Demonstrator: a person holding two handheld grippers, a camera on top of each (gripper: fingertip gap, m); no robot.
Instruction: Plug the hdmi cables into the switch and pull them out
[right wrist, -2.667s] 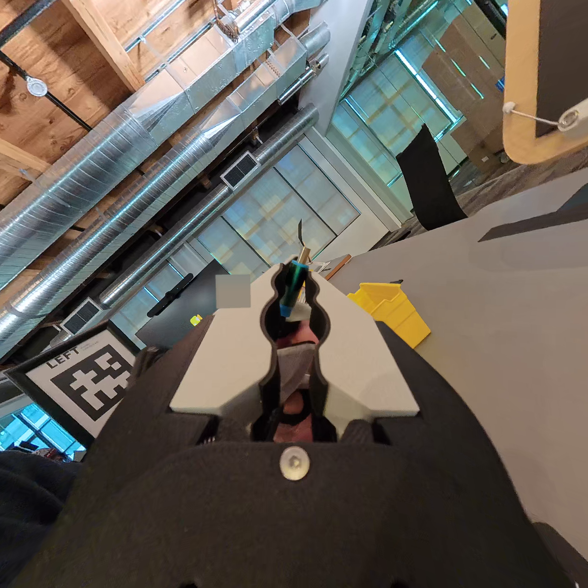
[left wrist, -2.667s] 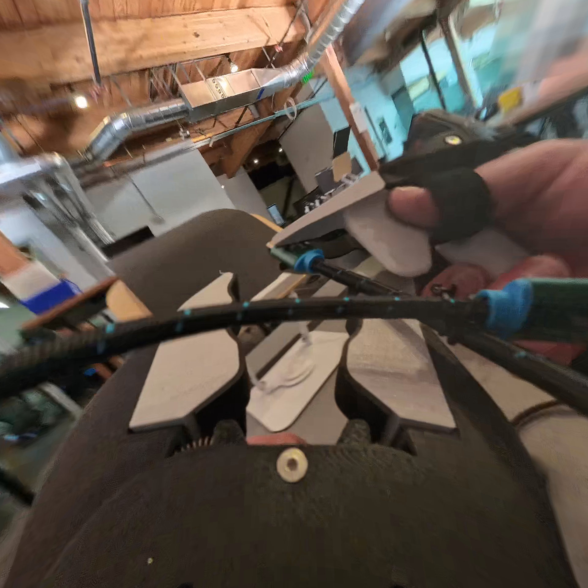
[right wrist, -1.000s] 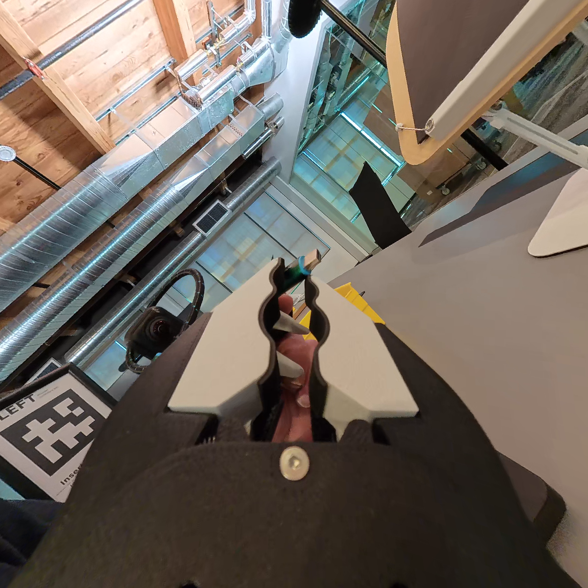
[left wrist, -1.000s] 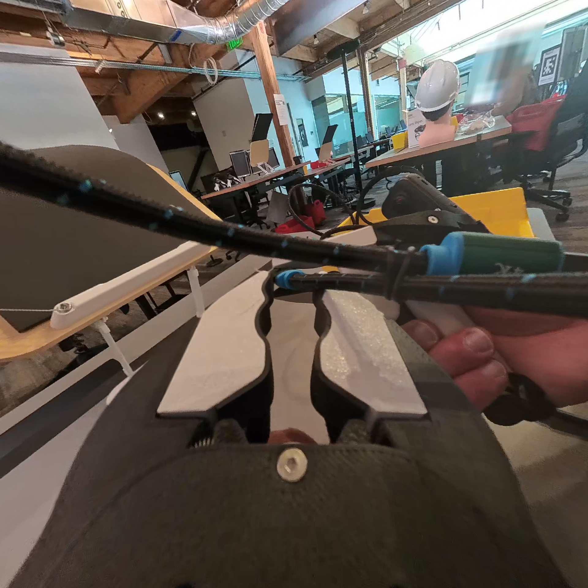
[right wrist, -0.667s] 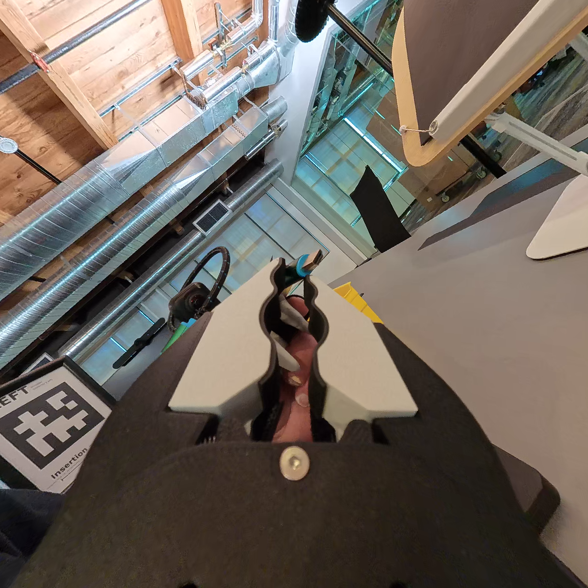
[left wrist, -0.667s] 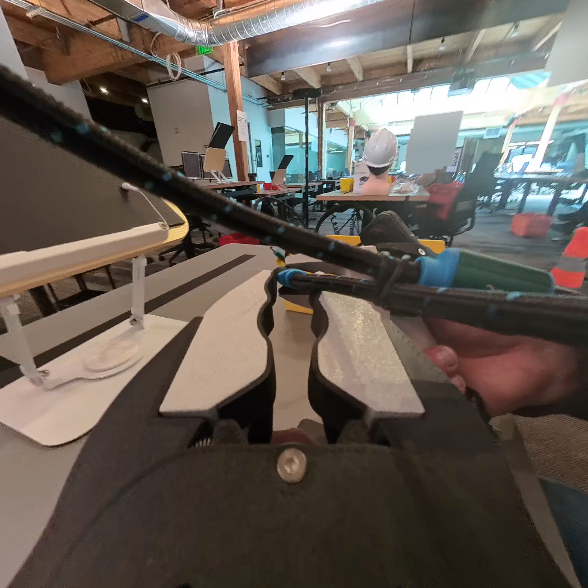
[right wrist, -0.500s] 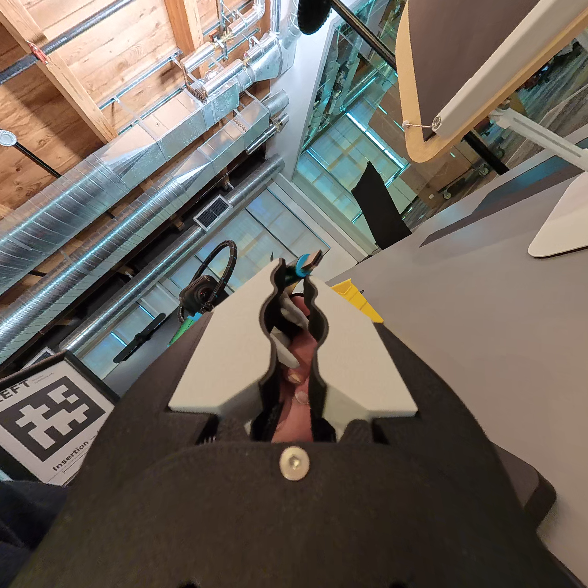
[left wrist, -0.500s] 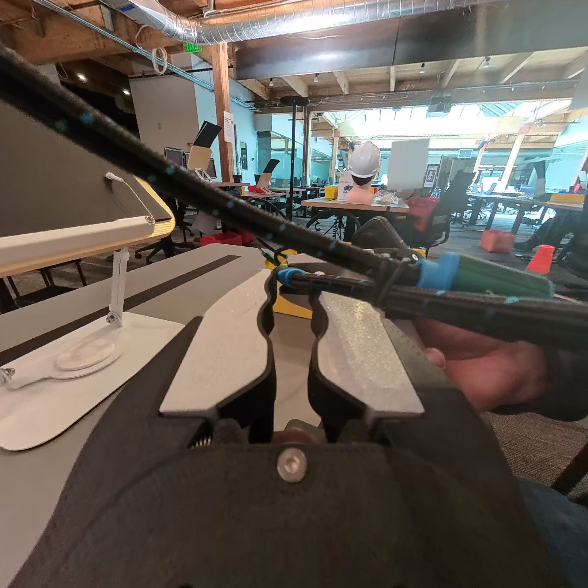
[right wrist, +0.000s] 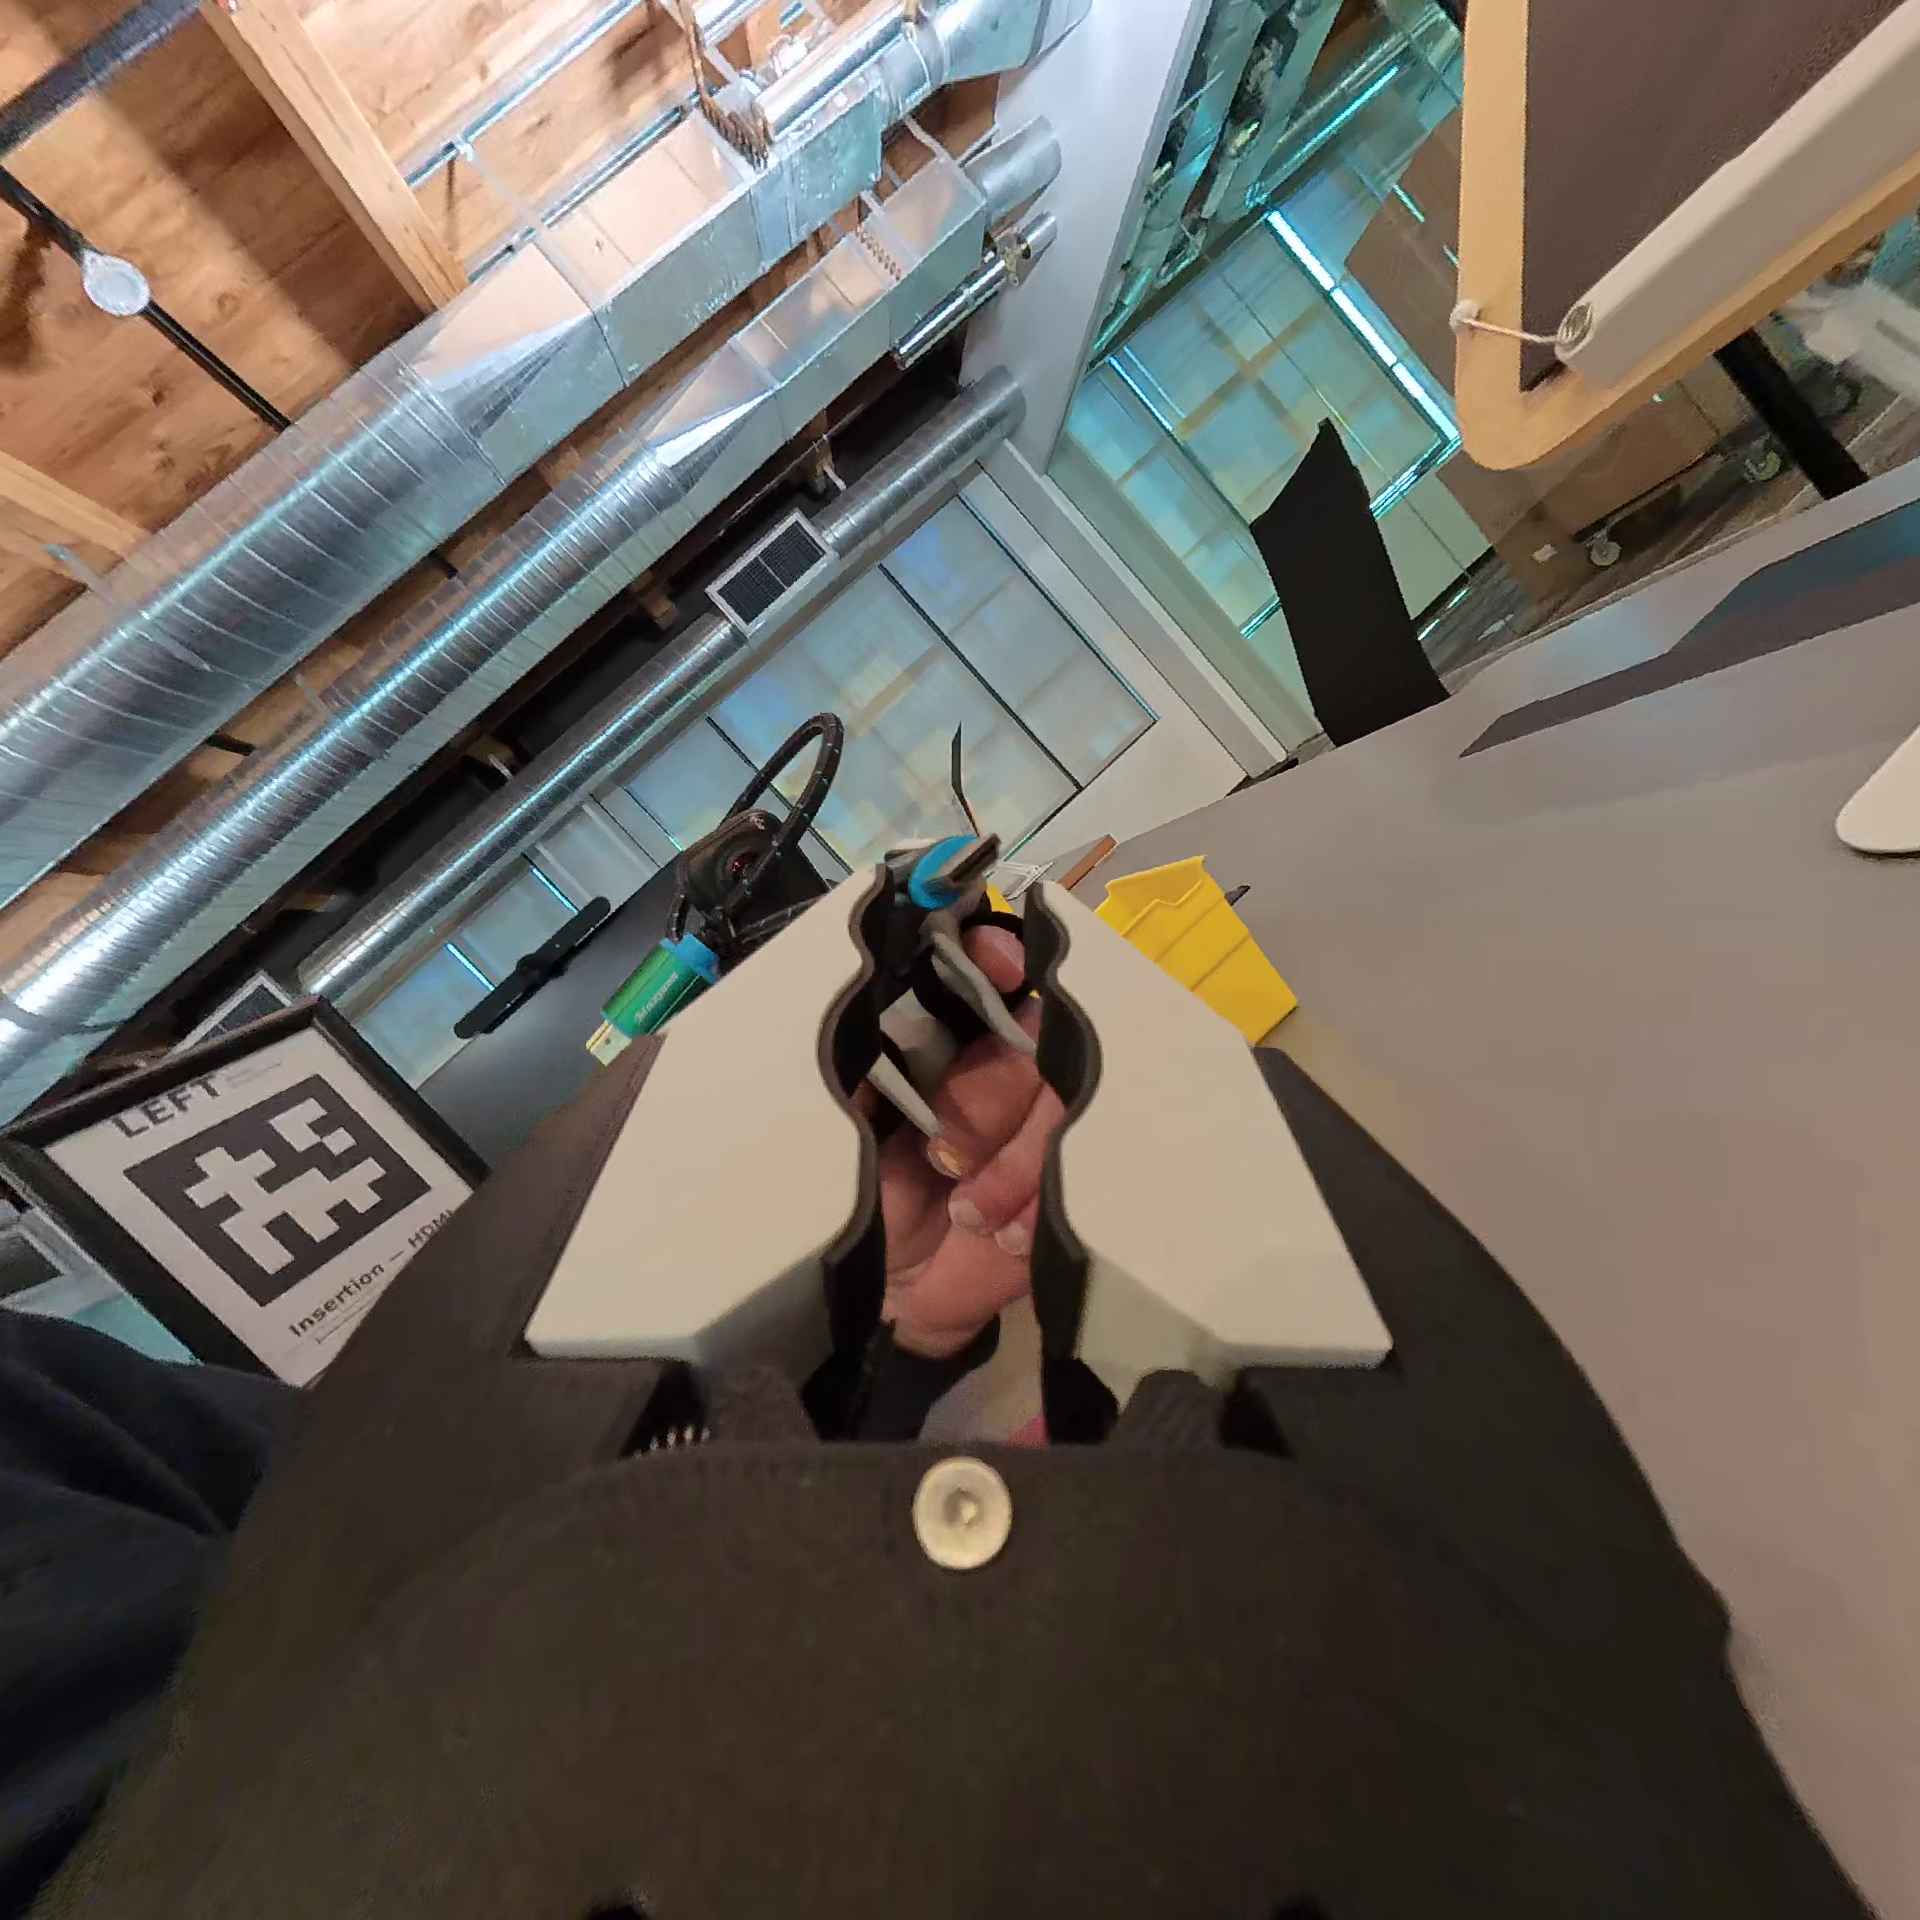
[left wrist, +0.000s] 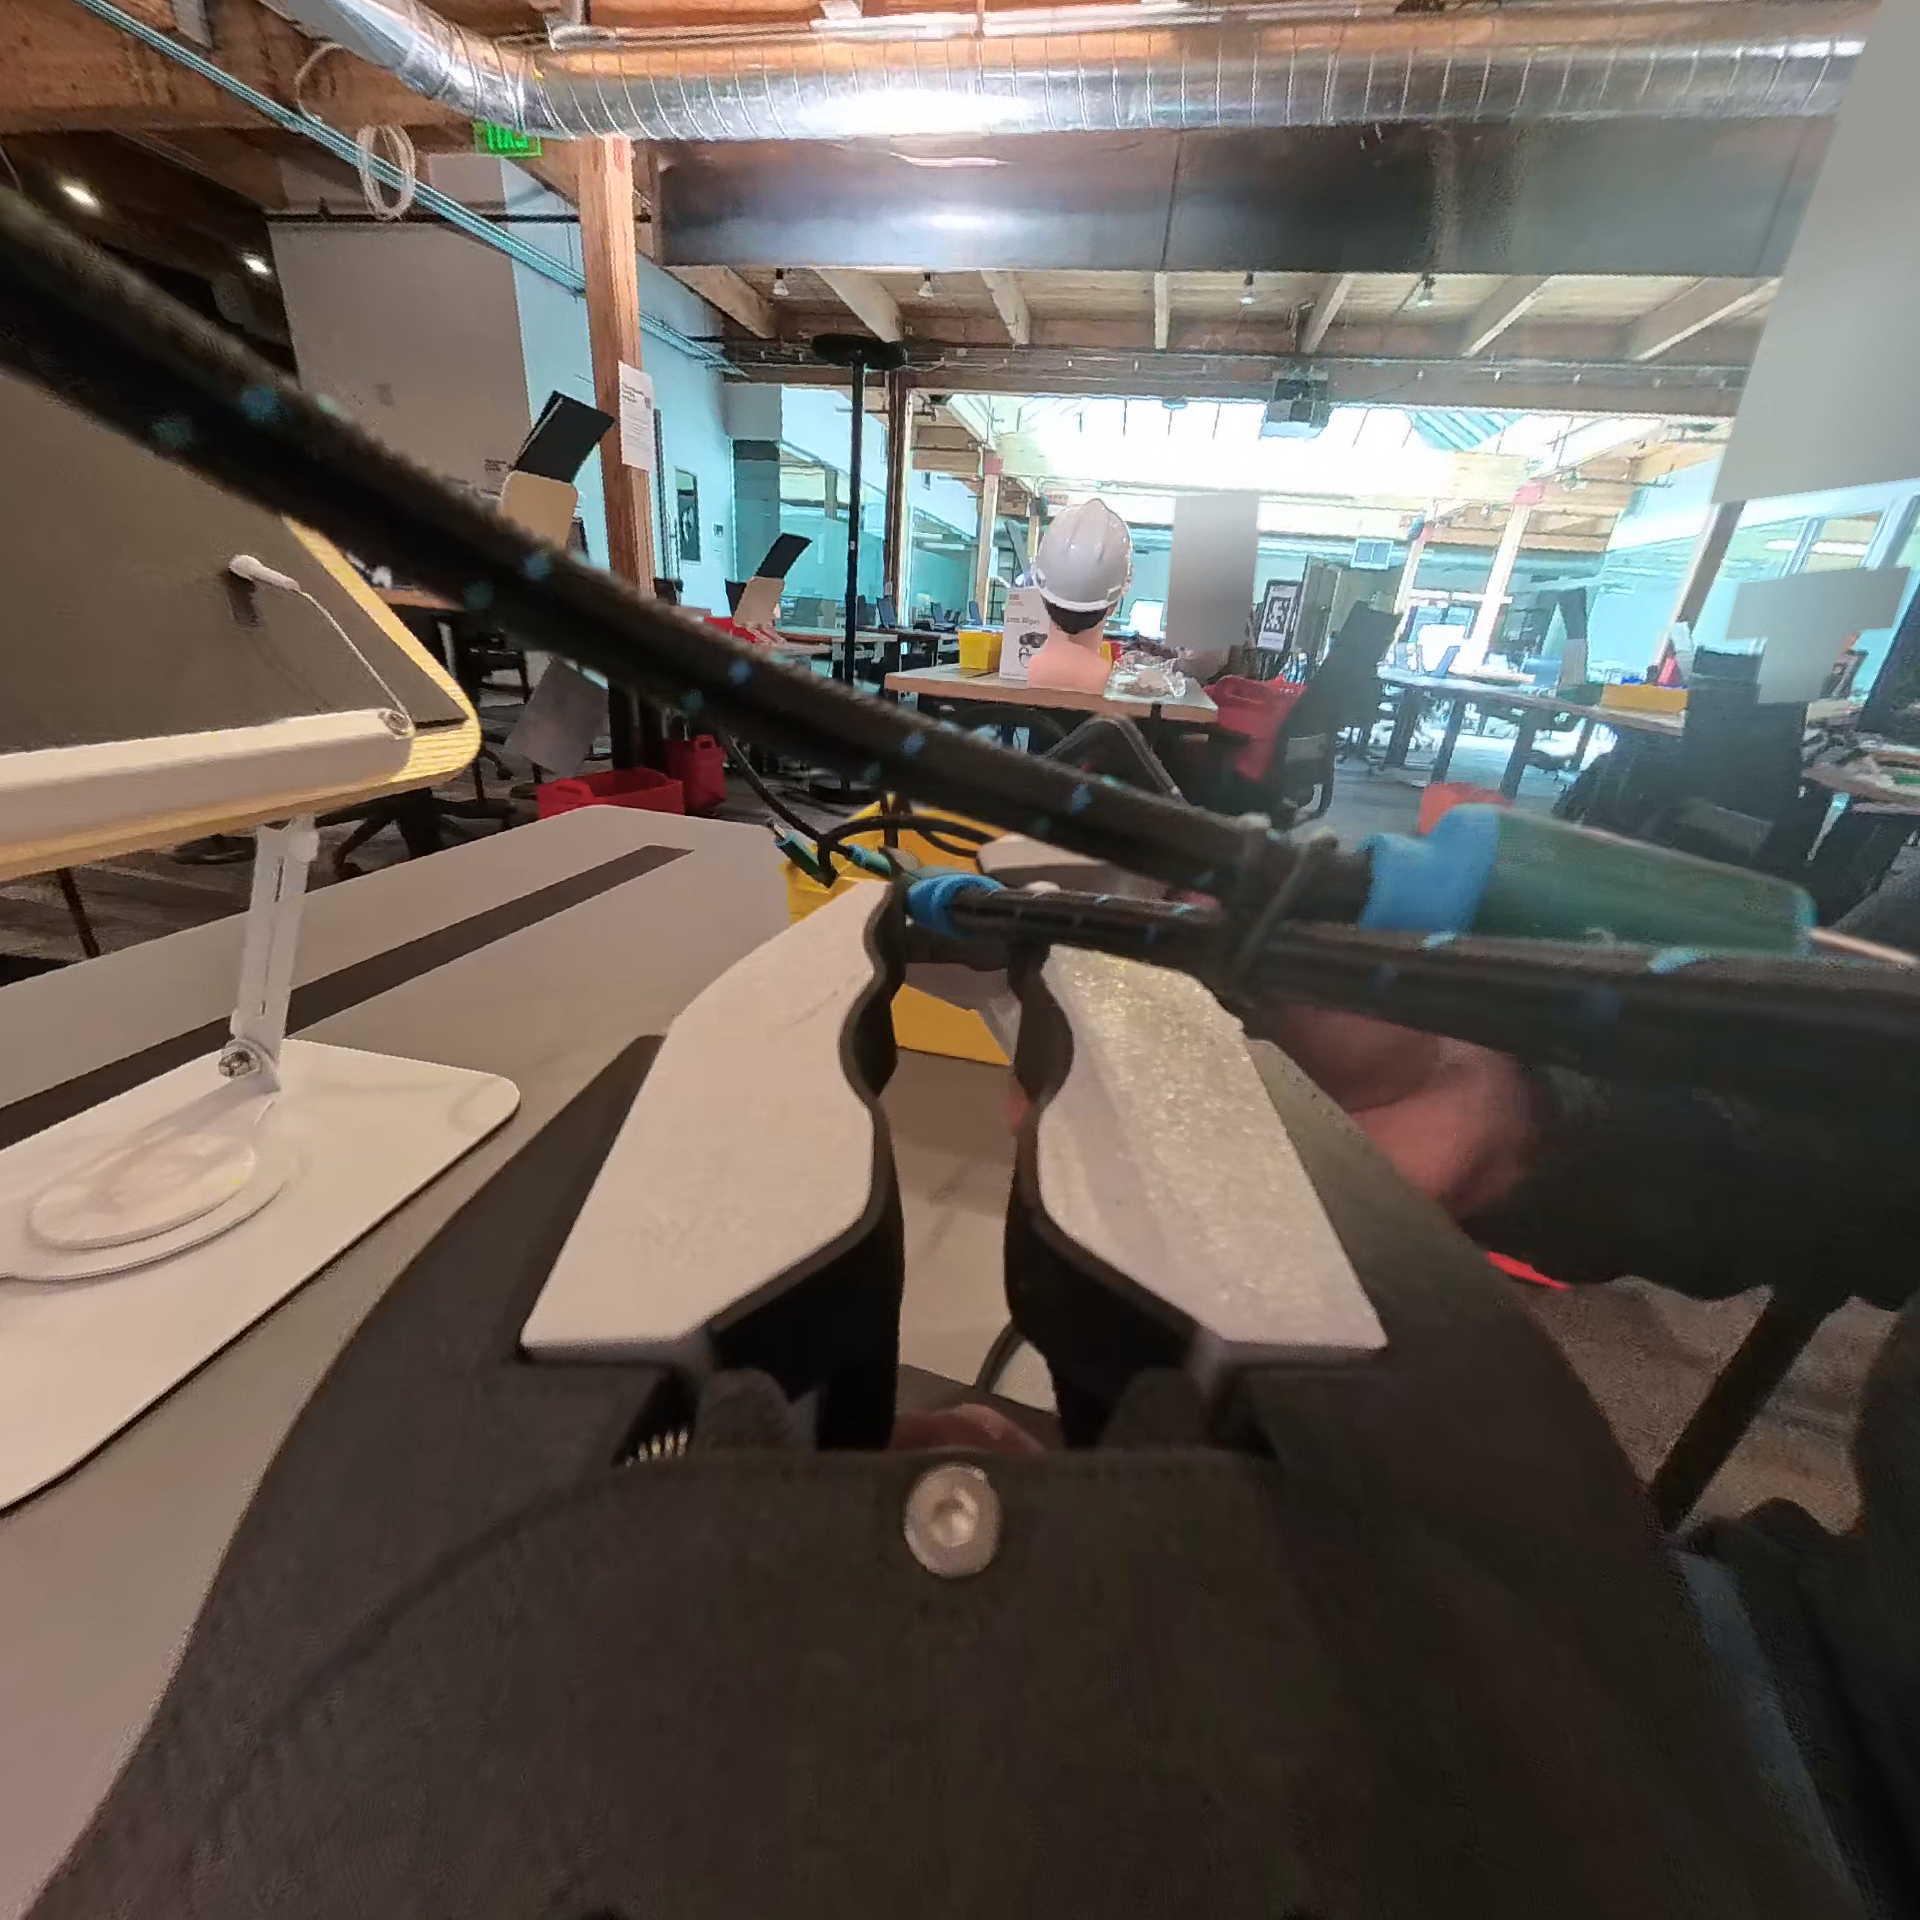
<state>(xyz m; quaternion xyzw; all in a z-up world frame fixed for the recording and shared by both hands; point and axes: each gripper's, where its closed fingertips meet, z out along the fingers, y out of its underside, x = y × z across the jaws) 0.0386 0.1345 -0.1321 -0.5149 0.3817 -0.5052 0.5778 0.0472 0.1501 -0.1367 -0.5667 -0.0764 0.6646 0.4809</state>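
Between left gripper point(left wrist: 951, 914) tips: hdmi cable point(left wrist: 1091, 914) pinched, lying crosswise; right gripper point(right wrist: 956, 894) clamps plug point(right wrist: 940, 871), pointing up-right.

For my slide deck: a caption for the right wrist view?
Right claw shut on blue-collared HDMI plug, raised above grey table.

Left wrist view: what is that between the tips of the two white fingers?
A black cable, at its blue collar, sits pinched between the fingers of the left gripper and runs off to the right. The left wrist view shows it.
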